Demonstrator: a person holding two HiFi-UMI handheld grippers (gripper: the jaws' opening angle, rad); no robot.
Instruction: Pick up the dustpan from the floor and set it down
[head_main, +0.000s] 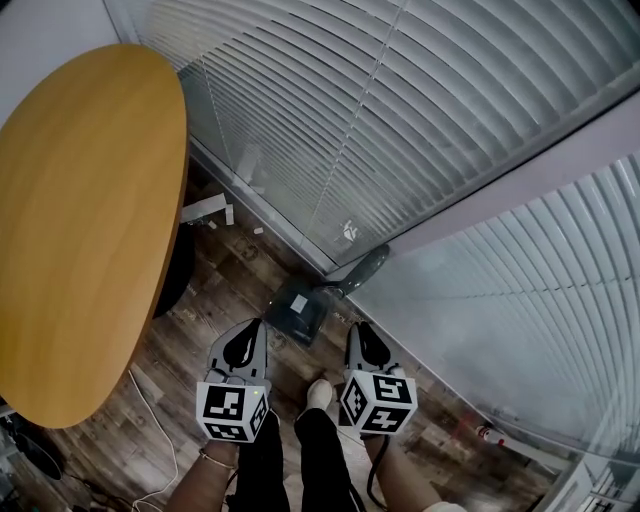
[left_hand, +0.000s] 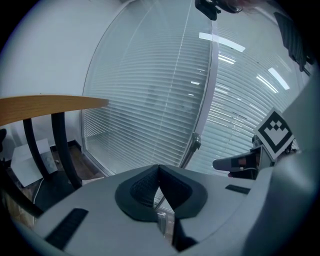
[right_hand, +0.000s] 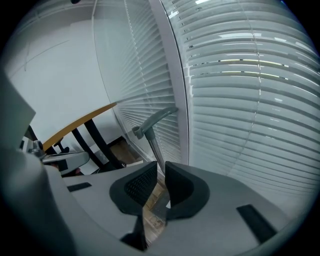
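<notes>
Jaws closed and empty on left gripper and right gripper; dustpan lies on the floor ahead.

Dustpan against glass walls; table crowds left; floor strip between open.

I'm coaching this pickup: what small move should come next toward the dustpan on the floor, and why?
Probably open the right tool and ease it forward to the long grey handle of the dark plastic dustpan. Its jaws stand almost together with nothing between them, and that handle rises just ahead of them, while the pan rests on the wood floor by the glass wall, untouched.
</notes>
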